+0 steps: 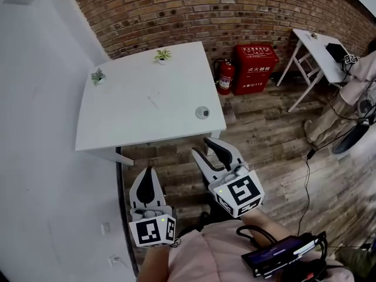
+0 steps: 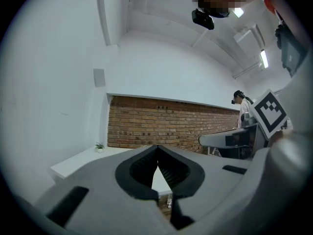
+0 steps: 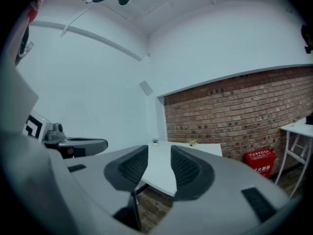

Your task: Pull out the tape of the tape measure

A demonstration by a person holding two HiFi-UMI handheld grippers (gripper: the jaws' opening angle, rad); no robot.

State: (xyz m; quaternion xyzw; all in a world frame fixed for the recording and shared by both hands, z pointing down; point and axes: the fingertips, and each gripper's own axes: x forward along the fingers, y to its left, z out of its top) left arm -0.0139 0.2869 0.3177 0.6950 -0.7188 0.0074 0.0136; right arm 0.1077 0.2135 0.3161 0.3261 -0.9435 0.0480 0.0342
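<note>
Small, indistinct tape measure [image 1: 202,112] near edge of white table [image 1: 135,104]

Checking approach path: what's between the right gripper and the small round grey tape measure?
Head view: only bare white tabletop and brown wooden floor lie between the right gripper and the round grey tape measure.

You are facing a red brick wall [image 1: 176,10] running across the far end of the room, with a plain white wall [image 1: 35,134] closing in on your left. A white table [image 1: 135,107] is standing on the plank floor [image 1: 270,140], carrying two small potted plants [image 1: 163,55]. A fire extinguisher [image 1: 225,77] and a red cabinet [image 1: 255,68] are sitting against the bricks, a second white table [image 1: 311,46] is standing to your right, and strip lights [image 2: 264,58] are glowing overhead.
</note>
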